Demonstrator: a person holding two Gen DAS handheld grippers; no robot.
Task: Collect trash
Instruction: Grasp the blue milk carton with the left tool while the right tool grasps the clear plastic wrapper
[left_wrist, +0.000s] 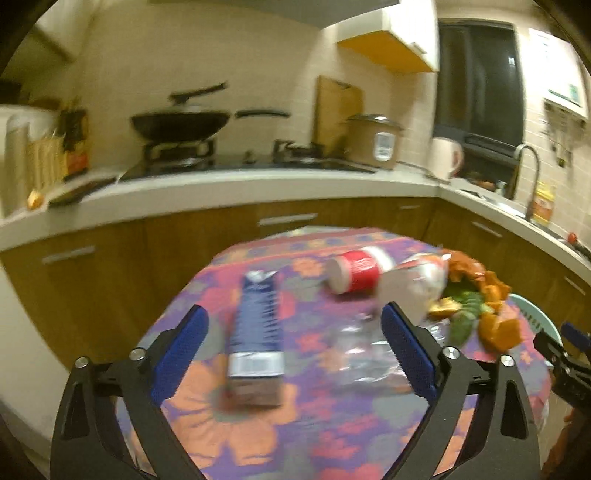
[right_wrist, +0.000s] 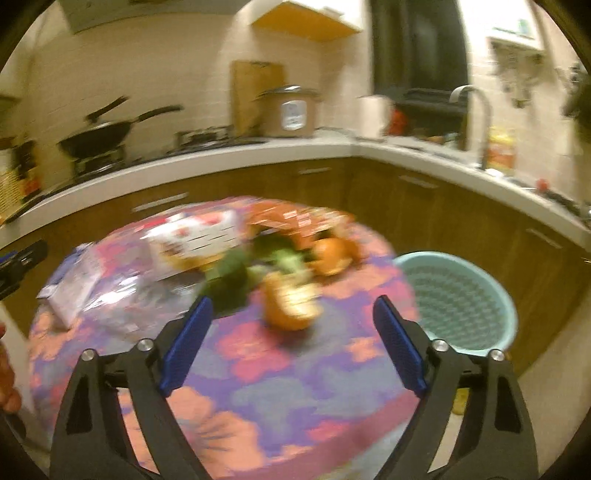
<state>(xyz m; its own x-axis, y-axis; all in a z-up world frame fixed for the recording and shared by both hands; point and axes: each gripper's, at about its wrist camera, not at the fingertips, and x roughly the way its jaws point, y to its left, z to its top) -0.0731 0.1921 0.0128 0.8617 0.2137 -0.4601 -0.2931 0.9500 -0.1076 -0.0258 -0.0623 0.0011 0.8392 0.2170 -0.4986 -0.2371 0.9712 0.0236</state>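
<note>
A round table with a floral cloth holds trash. In the left wrist view a blue carton lies between the open jaws of my left gripper. A clear crumpled plastic wrap lies by the right finger. A red and white bottle lies beyond it. Orange peels and green leaves sit at the right. My right gripper is open and empty above the cloth, just short of an orange peel. A green basket stands beside the table at the right.
A kitchen counter runs behind the table with a wok, a rice cooker and a sink tap. Wooden cabinets stand close behind the table. The right gripper shows at the left view's right edge.
</note>
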